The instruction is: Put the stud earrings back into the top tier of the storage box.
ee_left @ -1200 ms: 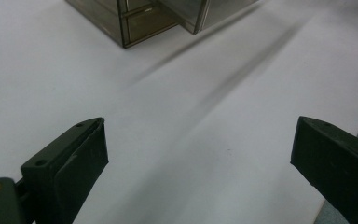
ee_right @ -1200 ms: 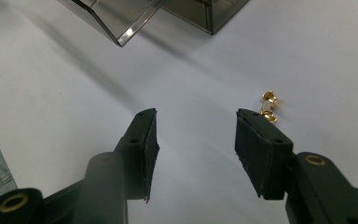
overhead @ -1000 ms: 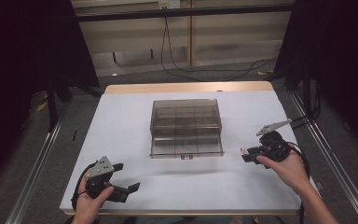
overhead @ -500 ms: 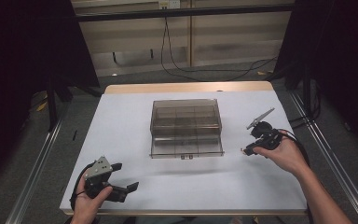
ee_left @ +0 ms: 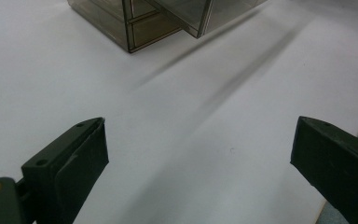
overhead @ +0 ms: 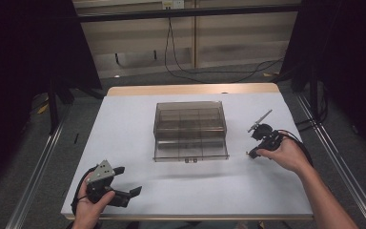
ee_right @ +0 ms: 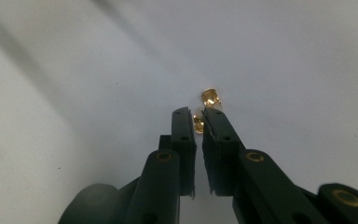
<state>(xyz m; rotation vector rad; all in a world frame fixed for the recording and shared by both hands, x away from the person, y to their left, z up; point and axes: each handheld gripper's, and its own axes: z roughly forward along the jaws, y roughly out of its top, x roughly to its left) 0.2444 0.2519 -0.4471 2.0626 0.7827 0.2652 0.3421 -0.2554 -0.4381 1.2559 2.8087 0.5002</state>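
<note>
Two gold pieces (ee_right: 204, 112) are seen at the right gripper (ee_right: 198, 113), whose jaws have just been closing and are clamped on one. The left gripper (ee_left: 198, 149) is held with jaws wide apart over the desk (overhead: 124, 138), near the box (overhead: 190, 131).

The right gripper (overhead: 250, 153) moves away from the clear compartment box (overhead: 190, 131) (toward the table's right side) and tips downward, its jaws closing until they pinch a small gold piece (ee_right: 198, 122) on the white tabletop (overhead: 124, 133).
</note>
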